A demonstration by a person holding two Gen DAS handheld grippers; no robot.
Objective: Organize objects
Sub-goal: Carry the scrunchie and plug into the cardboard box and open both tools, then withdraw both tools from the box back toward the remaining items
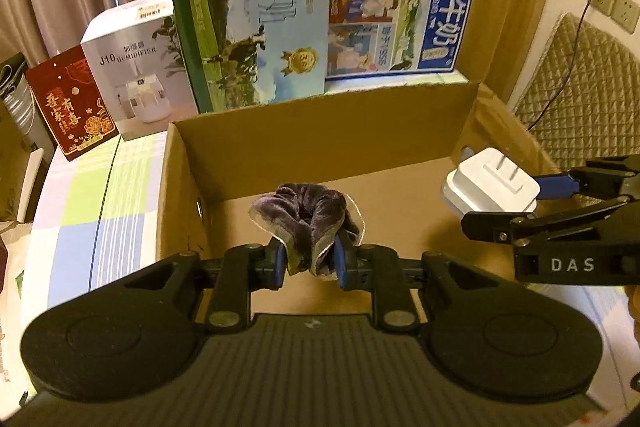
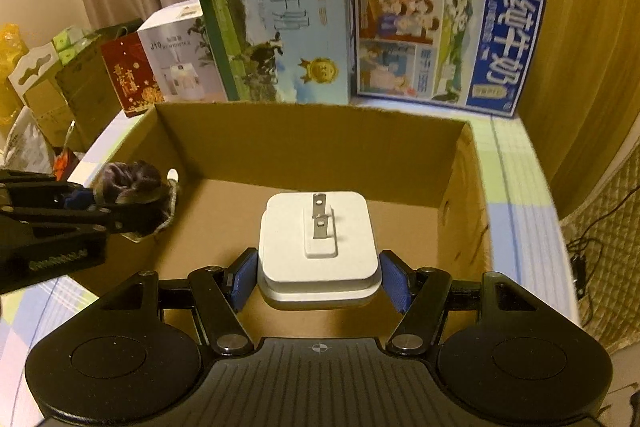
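Checked tablecloth [image 1: 100, 195] bears cardboard box [image 1: 320, 131] (scrunchie [image 1: 308, 215], charger [image 2: 318, 243] held above).

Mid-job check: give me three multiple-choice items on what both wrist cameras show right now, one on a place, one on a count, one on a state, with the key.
1. Where is the white square plug adapter?
A. held over the open brown cardboard box
B. lying on the checked tablecloth
C. on top of the blue milk carton

2. How many metal prongs stick out of the adapter?
A. none
B. two
C. four

3. What is the left gripper doing?
A. open and empty
B. shut on the purple velvet scrunchie
C. shut on a red packet

Key: 1 A, the right gripper holds it between blue pads with the box floor behind it. 2 B, two flat prongs show in the right wrist view. 3 B, the scrunchie is pinched between the left blue pads.
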